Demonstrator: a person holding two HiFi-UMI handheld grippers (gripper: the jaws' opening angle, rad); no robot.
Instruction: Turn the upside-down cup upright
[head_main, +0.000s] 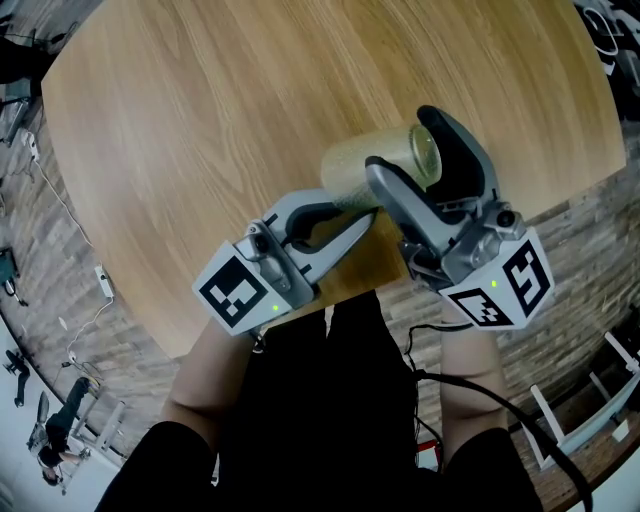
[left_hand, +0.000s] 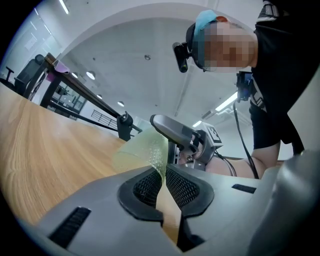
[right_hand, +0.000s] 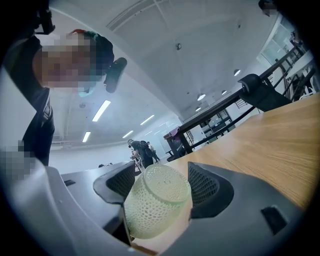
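the cup (head_main: 362, 168) hangs on its side just above the surface (head_main: 200, 120), over its near edge and not touching it. my right tongs (right_hand: 159, 186) stand wide and clamp the cup's body from both sides. my left tongs (left_hand: 162, 175) are almost pressed together, pinching the thin wall at the rim. i'd call this roughly halfway: the cup is no longer mouth-down but isn't upright either. what's left is tipping it on until the mouth faces up, setting its base on the surface, and letting go with both.

Open table (head_main: 200, 130) beyond the cup (head_main: 355, 165); left gripper (head_main: 362, 222) and right gripper (head_main: 412, 150) close alongside it.
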